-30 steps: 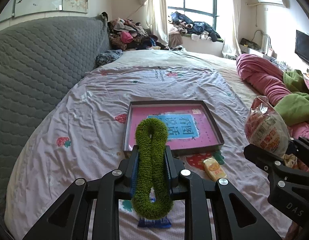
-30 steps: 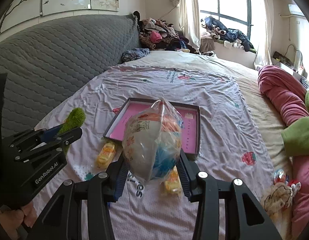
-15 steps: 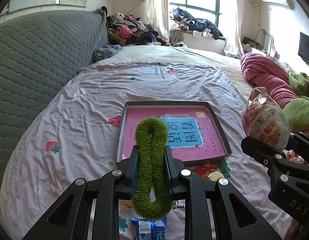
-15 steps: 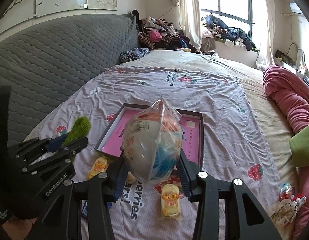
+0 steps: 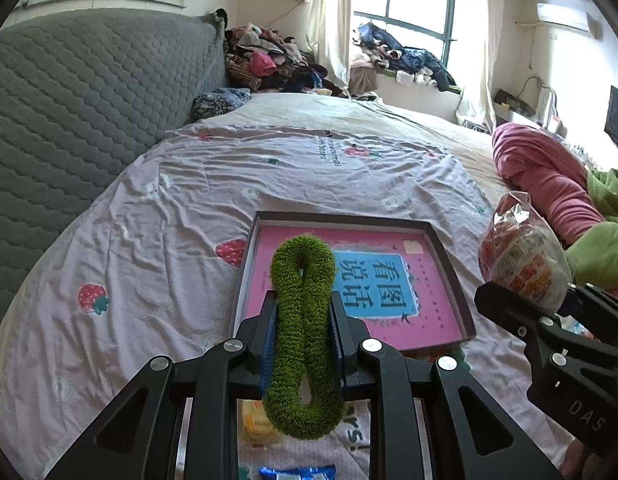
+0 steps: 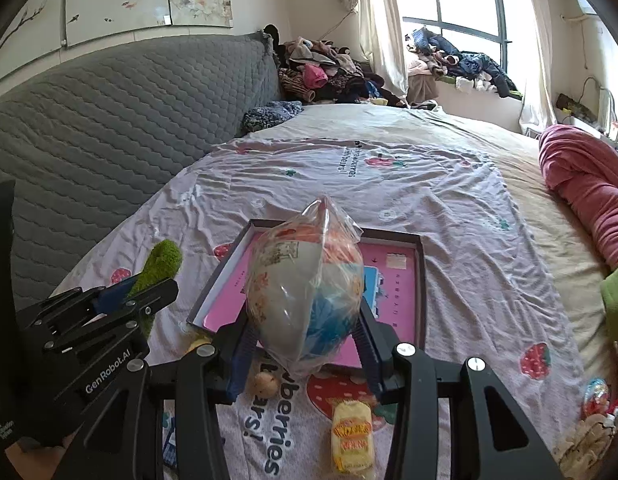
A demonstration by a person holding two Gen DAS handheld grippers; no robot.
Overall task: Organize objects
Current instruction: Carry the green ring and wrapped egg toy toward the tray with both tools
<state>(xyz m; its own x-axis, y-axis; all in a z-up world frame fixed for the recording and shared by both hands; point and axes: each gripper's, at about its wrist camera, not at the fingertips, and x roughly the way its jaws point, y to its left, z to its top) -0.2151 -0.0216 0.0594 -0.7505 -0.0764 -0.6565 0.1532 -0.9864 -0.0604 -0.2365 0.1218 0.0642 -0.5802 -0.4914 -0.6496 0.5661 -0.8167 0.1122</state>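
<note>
Both tongs are loaded: the left gripper (image 5: 303, 332) clamps a fuzzy green loop (image 5: 303, 336), the right gripper (image 6: 305, 332) squeezes a bagged snack (image 6: 305, 280). The pink tray (image 5: 453, 272) lies just ahead of both, its far rim beyond, the left gripper seemingly nearer.

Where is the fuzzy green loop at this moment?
The fuzzy green loop is clamped upright in the left claw, held above the bed in front of the near edge of the pink tray, left of the right claw's snack bag.
</note>
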